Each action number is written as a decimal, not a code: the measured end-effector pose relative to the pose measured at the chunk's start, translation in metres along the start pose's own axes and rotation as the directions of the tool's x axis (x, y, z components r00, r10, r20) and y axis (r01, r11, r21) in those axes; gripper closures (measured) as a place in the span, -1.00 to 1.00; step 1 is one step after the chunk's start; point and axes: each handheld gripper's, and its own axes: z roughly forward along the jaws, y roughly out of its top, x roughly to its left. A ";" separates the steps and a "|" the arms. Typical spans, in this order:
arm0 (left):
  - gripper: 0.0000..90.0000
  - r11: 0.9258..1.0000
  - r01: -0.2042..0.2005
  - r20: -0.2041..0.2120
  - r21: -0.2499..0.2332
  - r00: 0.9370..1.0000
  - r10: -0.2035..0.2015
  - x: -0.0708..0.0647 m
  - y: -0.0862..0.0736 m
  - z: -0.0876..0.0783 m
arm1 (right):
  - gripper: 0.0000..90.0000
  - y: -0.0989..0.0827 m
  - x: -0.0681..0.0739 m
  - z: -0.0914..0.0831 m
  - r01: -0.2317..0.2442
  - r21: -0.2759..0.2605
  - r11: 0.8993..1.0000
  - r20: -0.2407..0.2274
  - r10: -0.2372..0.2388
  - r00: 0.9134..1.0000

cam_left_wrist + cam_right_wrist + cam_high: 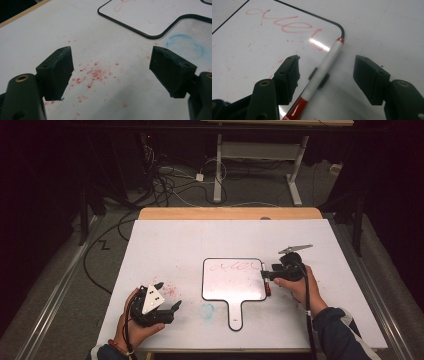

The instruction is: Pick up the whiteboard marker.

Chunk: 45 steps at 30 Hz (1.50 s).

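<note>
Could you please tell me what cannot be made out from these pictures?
- Red writing on the whiteboard: illegible; too small in the high view, glare in the right gripper view.
- Marker: lower end cut off by the frame edge; right gripper contact unclear.
- Blue smudge: source unknown.

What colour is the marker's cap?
Red, on a white marker; clearest in the right gripper view.

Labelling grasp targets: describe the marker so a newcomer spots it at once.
Start at the white table, then find the black-rimmed paddle-shaped whiteboard. The marker lies along its right edge between the right tool jaws: a white barrel with red ends, the sole pen there.
</note>
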 end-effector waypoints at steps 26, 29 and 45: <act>-0.59 0.999 -0.002 0.043 0.047 0.999 0.000 -0.009 0.006 0.013 | 0.81 0.005 -0.001 0.009 -0.005 0.002 1.000 -0.048 0.006 0.999; -0.59 0.999 0.002 0.044 0.044 0.999 -0.004 -0.009 0.007 0.014 | 0.81 0.005 0.001 0.007 0.018 -0.004 1.000 -0.043 -0.018 0.999; -0.55 0.995 0.086 0.171 -0.042 0.982 -0.077 -0.015 0.050 0.035 | 0.82 0.010 0.026 -0.027 0.100 -0.163 0.982 -0.051 -0.110 0.993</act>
